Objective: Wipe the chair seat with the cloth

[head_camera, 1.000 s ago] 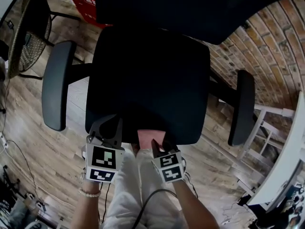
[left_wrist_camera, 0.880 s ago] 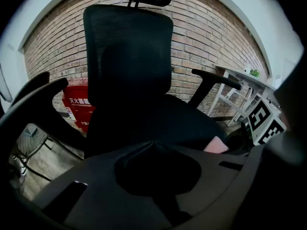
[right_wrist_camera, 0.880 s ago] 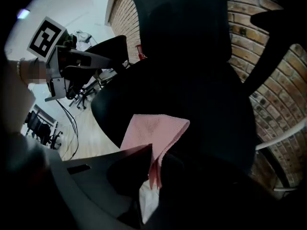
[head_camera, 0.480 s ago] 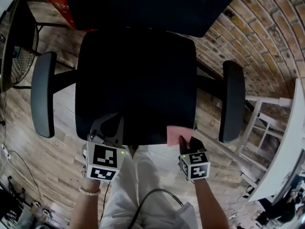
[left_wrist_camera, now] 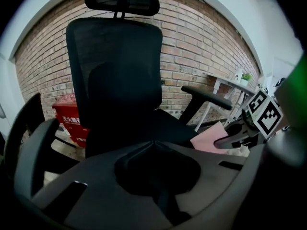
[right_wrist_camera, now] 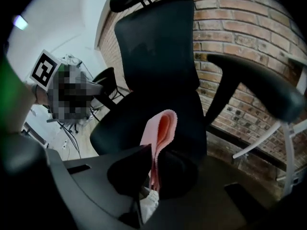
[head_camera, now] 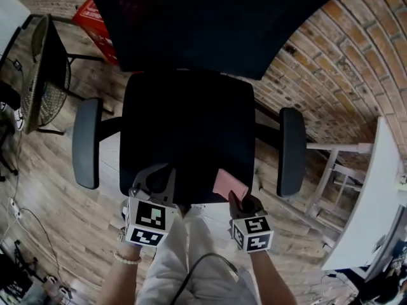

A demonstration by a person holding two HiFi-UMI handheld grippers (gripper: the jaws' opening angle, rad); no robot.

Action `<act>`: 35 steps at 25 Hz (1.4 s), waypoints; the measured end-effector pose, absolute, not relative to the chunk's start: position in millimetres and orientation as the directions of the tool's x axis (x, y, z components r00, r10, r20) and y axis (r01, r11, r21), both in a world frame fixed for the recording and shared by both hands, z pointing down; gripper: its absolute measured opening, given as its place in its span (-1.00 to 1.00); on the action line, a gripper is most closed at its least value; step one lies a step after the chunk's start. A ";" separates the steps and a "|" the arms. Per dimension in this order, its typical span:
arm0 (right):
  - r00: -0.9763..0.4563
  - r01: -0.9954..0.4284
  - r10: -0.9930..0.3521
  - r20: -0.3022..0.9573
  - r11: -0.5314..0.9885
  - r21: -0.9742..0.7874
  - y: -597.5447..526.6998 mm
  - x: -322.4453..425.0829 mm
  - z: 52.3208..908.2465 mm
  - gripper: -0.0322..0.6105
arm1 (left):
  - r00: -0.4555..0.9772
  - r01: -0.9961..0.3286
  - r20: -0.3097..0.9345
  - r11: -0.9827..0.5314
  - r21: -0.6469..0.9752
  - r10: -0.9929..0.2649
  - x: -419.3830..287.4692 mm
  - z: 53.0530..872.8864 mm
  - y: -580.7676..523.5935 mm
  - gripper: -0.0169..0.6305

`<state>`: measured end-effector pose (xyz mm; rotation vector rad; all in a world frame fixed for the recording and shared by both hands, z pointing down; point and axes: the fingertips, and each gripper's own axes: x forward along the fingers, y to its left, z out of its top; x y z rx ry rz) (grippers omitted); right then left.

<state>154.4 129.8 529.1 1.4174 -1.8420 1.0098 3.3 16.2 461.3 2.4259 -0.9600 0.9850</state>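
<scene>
The right tool [head_camera: 240, 202] is clamped on one edge of the pink cloth [head_camera: 229, 184], its jaws closed tight on the folded layers. The rest of the cloth stands free ahead of the jaws. A grip at the edge like this probably leaves most of the fabric free to lie on the surface and be dragged across it.

The cloth reaches forward from this tool over the near right corner of the chair seat [head_camera: 187, 129]. It sits just inside the armrest [head_camera: 291, 151], which lies off to the tool's right. Whether the fabric presses on the seat or only hangs above it cannot be told.

The left tool [left_wrist_camera: 153, 145] has its jaws closed together with nothing between them. It rests at the seat's near edge with the cloth off to its right, likely there to steady the swivelling chair. Nearly all of the seat stretches ahead of both tools toward the backrest [left_wrist_camera: 117, 66], so most of the wiping seems to remain.
</scene>
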 end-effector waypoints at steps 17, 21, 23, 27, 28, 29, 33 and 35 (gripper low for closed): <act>-0.323 -0.946 -0.798 0.509 0.283 -0.157 45.6 129.4 251.6 -0.74 | 0.626 -0.656 0.512 -0.753 -0.062 -0.588 -7.6 190.7 -11.7 -0.89; -0.328 -0.944 -0.837 0.438 0.306 -0.121 44.4 124.6 195.8 -0.74 | 0.635 -0.672 0.446 -0.736 -0.082 -0.630 -18.9 135.4 -11.5 -0.89; -0.336 -0.941 -0.852 0.403 0.320 -0.108 44.5 122.1 173.2 -0.74 | 0.637 -0.676 0.416 -0.729 -0.101 -0.649 -24.1 113.2 -11.1 -0.89; -0.354 -0.933 -0.865 0.354 0.350 -0.077 49.3 115.8 138.8 -0.74 | 0.660 -0.687 0.348 -0.722 -0.079 -0.666 -29.9 76.0 -5.2 -0.89; -0.356 -0.932 -0.869 0.344 0.355 -0.068 50.2 115.0 131.2 -0.74 | 0.662 -0.689 0.336 -0.720 -0.078 -0.670 -30.9 69.1 -3.7 -0.89; -0.359 -0.931 -0.872 0.334 0.360 -0.061 51.2 114.1 124.0 -0.74 | 0.660 -0.693 0.329 -0.716 -0.078 -0.675 -32.4 63.7 -1.9 -0.89; -0.363 -0.930 -0.885 0.291 0.364 -0.050 51.7 108.7 99.3 -0.74 | 0.650 -0.707 0.312 -0.702 -0.085 -0.693 -41.6 47.8 1.6 -0.89; -0.354 -0.934 -0.892 0.280 0.352 -0.059 53.0 107.6 91.2 -0.74 | 0.649 -0.707 0.310 -0.701 -0.091 -0.694 -45.2 42.7 4.2 -0.89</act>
